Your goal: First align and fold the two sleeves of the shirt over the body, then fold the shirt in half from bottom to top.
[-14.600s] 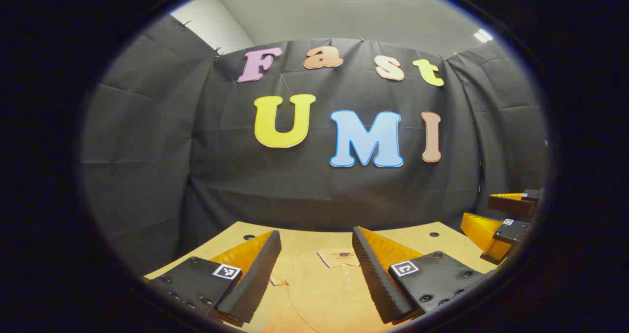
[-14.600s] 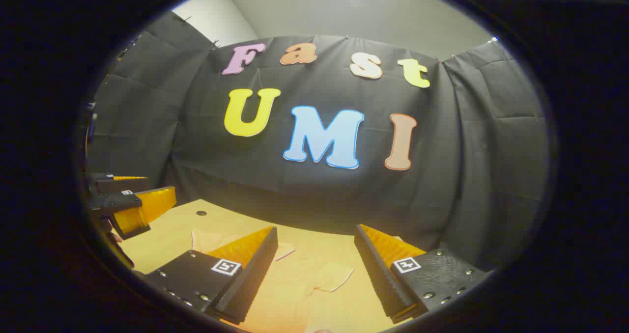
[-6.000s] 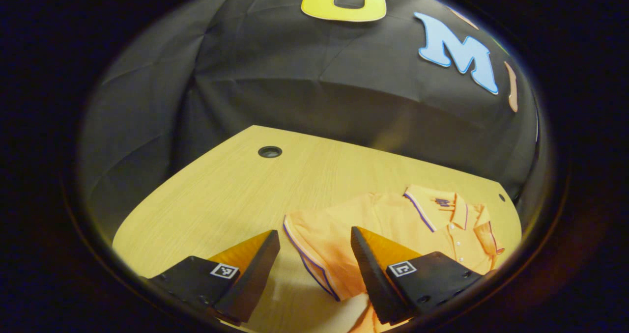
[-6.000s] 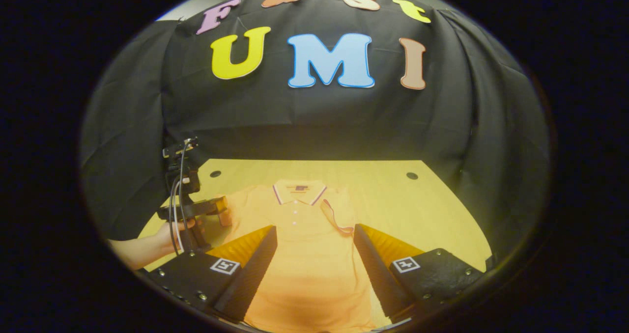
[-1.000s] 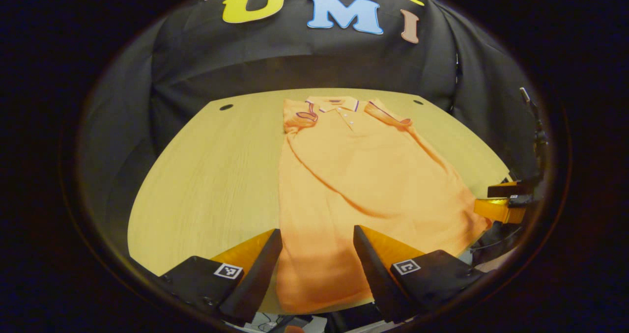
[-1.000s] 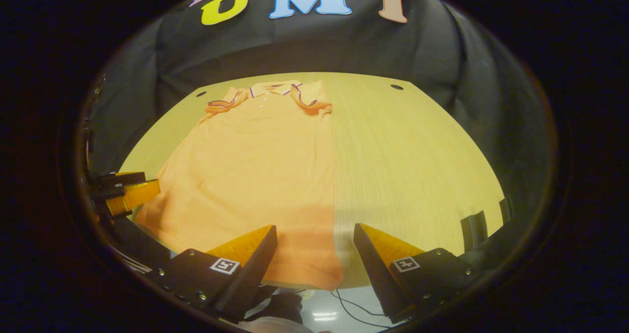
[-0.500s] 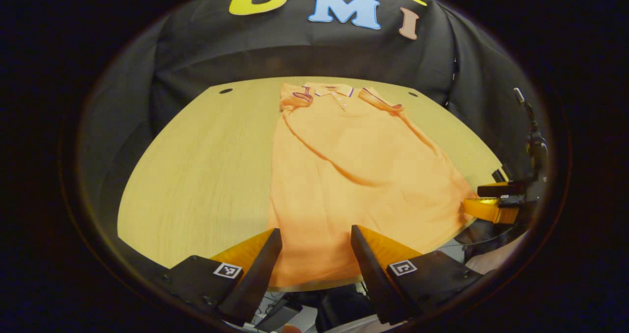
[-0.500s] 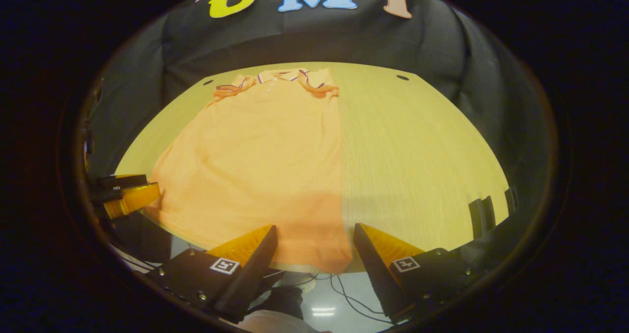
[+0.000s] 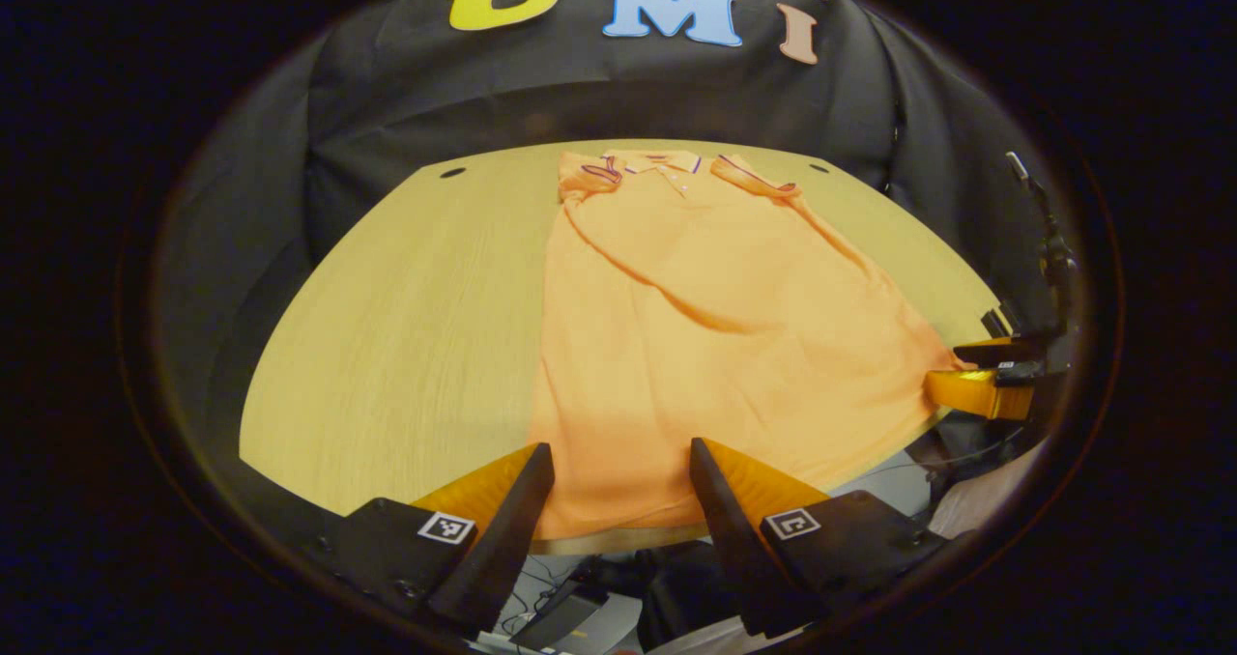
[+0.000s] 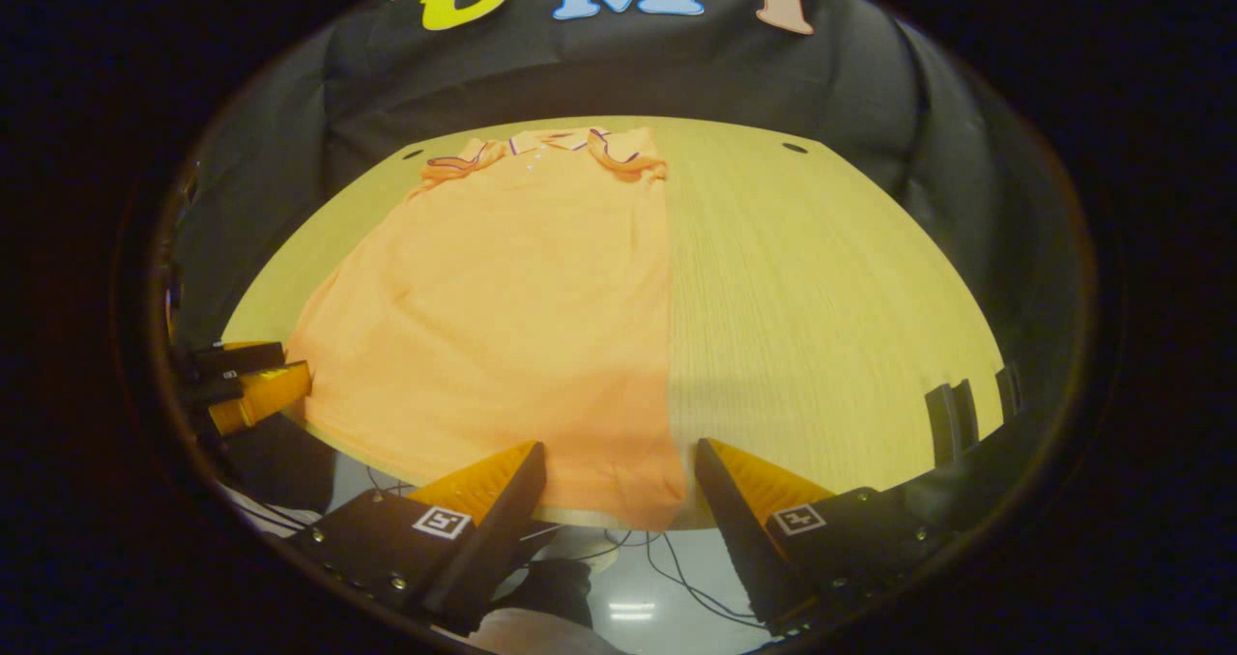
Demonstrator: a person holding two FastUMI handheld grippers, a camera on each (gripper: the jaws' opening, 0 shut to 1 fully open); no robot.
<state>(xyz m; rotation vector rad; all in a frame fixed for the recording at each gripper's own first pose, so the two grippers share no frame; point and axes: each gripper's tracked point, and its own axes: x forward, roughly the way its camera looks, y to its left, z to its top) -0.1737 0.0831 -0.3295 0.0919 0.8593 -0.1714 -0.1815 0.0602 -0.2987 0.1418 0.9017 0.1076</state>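
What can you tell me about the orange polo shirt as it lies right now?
The orange polo shirt lies flat and face up on the wooden table, collar at the far end toward the booth wall, hem at the near edge. The knit-looking fabric has dark piping on the collar and sleeve cuffs, with a buttoned placket. Both short sleeves are folded in over the body; a diagonal crease crosses the chest. The left claw and right claw are open, each straddling a hem corner.
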